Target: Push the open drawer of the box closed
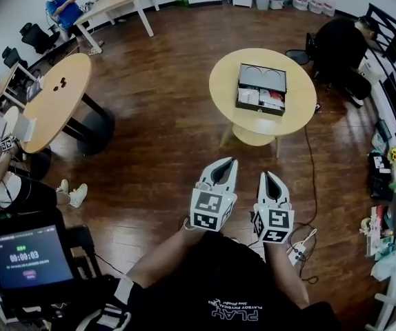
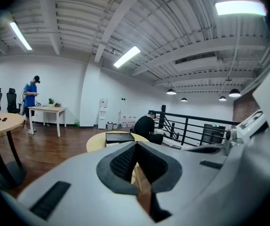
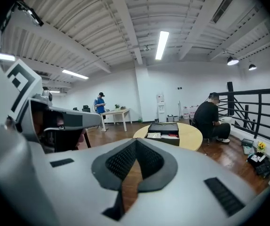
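A dark box point(image 1: 261, 88) stands on a round wooden table point(image 1: 223, 88) ahead of me, its drawer point(image 1: 259, 100) pulled out toward me with papers and a red item inside. In the right gripper view the box point(image 3: 163, 129) shows beyond the jaws; the left gripper view catches it as the box point(image 2: 119, 137) on the table. My left gripper point(image 1: 232, 162) and right gripper point(image 1: 267, 176) hover side by side over the floor, well short of the table. Both are shut with nothing held.
A second round table point(image 1: 53, 98) stands at the left. A person point(image 1: 339, 47) crouches to the right of the box's table by a black railing point(image 1: 391, 54). Another person point(image 1: 63, 9) stands at a far desk. A cable point(image 1: 313, 185) trails on the wooden floor.
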A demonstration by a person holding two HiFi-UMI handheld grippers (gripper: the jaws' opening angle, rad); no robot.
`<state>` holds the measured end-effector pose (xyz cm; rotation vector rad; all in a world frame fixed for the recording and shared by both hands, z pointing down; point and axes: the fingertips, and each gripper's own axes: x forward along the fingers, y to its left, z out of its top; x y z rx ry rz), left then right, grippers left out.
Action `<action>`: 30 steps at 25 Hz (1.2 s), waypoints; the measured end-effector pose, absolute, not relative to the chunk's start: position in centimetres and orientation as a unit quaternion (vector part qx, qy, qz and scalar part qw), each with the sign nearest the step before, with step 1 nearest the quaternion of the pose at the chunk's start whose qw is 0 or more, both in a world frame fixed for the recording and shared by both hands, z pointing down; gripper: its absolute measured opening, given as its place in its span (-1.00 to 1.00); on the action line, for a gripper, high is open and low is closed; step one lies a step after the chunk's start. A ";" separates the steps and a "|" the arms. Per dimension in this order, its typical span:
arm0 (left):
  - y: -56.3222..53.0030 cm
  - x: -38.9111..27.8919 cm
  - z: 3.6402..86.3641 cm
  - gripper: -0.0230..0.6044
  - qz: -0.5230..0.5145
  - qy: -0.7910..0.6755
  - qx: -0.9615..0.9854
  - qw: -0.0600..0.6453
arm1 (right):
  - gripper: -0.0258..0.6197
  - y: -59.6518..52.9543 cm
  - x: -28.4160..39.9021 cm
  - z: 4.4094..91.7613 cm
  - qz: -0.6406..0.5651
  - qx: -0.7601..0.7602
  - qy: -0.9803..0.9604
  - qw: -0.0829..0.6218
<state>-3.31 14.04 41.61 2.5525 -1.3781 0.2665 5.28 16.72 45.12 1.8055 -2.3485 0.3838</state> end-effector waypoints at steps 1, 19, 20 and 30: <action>13.1 -3.5 41.6 -0.94 0.094 -0.470 0.870 0.115 | -0.91 15.7 5.0 45.3 0.132 0.602 -0.784 0.080; -2.3 -9.2 41.1 -0.94 0.109 -0.449 0.882 0.091 | -0.91 0.1 0.3 45.6 0.150 0.633 -0.756 0.075; -3.0 -9.4 41.1 -0.94 0.109 -0.448 0.883 0.091 | -0.91 -0.5 0.0 45.6 0.150 0.634 -0.755 0.074; -7.2 -10.2 42.5 -0.94 0.116 -0.443 0.883 0.101 | -0.91 -3.2 -0.4 47.4 0.162 0.640 -0.745 0.092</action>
